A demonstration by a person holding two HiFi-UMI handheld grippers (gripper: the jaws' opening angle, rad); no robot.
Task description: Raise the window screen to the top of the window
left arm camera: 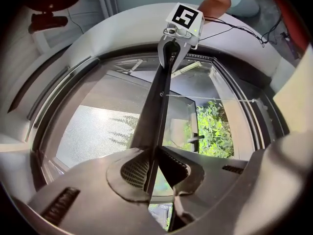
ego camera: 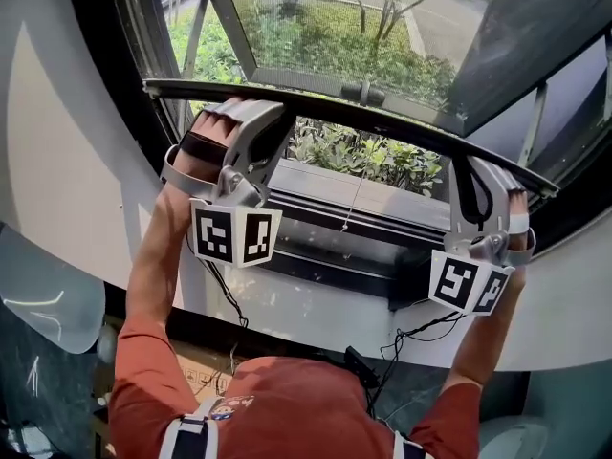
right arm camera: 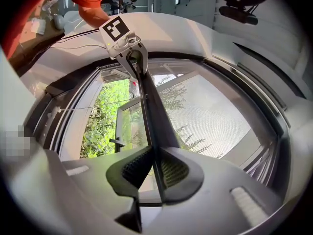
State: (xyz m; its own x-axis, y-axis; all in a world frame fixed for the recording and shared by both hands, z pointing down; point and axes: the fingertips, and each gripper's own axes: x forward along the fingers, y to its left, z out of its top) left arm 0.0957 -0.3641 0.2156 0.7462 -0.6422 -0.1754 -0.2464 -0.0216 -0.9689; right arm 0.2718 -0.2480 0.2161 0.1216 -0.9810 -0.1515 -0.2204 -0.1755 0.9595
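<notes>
While the left gripper [ego camera: 239, 105] and right gripper [ego camera: 478, 165] are clenching the bar [ego camera: 335, 113] midway up the window [ego camera: 316, 27], they are probably needing to rise together, keeping the screen [right arm camera: 215, 116] level and unjammed.

Both arms stretch up and out in front, the left arm [ego camera: 151, 256] bare to its orange sleeve, the right arm [ego camera: 483, 338] likewise. The left tongs [ego camera: 234, 111] and right tongs [ego camera: 475, 167] sit well apart, each nipped on the screen bar [ego camera: 382, 118].
</notes>
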